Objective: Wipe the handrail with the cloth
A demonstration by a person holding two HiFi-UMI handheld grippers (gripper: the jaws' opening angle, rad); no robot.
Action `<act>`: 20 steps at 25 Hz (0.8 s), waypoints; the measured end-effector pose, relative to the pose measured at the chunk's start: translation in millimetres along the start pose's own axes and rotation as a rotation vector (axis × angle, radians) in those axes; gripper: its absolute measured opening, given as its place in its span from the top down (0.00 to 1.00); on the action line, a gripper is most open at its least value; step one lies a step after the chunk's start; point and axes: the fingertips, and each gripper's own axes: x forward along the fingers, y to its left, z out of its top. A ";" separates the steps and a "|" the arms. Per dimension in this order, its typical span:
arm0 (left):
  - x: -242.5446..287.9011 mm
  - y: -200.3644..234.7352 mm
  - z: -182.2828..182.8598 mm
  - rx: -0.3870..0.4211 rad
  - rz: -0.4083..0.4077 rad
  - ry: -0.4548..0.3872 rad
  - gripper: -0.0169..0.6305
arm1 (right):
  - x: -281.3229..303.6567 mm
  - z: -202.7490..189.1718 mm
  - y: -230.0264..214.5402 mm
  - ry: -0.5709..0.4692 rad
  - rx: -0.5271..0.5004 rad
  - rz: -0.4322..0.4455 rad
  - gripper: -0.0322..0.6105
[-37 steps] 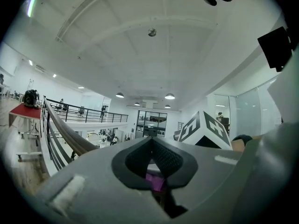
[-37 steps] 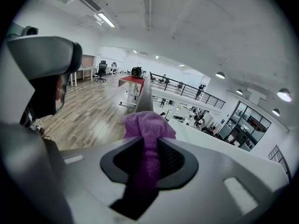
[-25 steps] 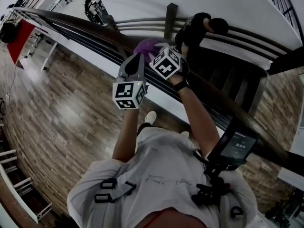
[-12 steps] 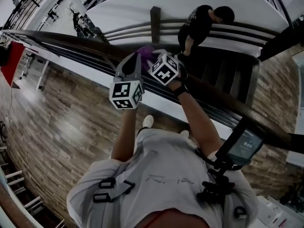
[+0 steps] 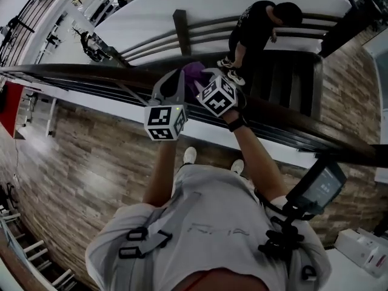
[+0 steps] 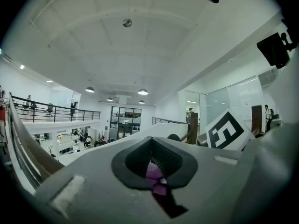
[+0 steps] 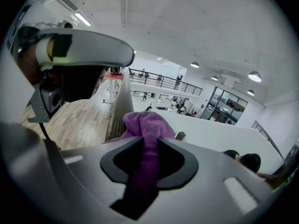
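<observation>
Head view steeply down, gripper views close-up, sharing cloth [image 5: 194,74]

Handrail [image 5: 85,73] runs across in front of me, from far left to near right. Cloth [image 5: 194,74] sits on top of it, straight ahead. My left tongs [image 5: 177,77] are at the cloth's left side and my right tongs [image 5: 204,79] just beside them at its right. Both pairs are clamped on the cloth, which bunches between them. Floor [image 5: 79,162] lies below the rail, on my side. Beyond the rail, ahead and to the right, is a staircase [image 5: 285,77]. A person [image 5: 257,23] stands at its far end. A screen device [image 5: 318,190] hangs at my right, nearer than the rail.
</observation>
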 end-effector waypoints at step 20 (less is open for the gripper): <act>43.5 -98.1 -6.2 0.018 -0.218 0.029 0.98 | -75.8 -74.6 -32.4 0.037 0.036 -0.237 0.80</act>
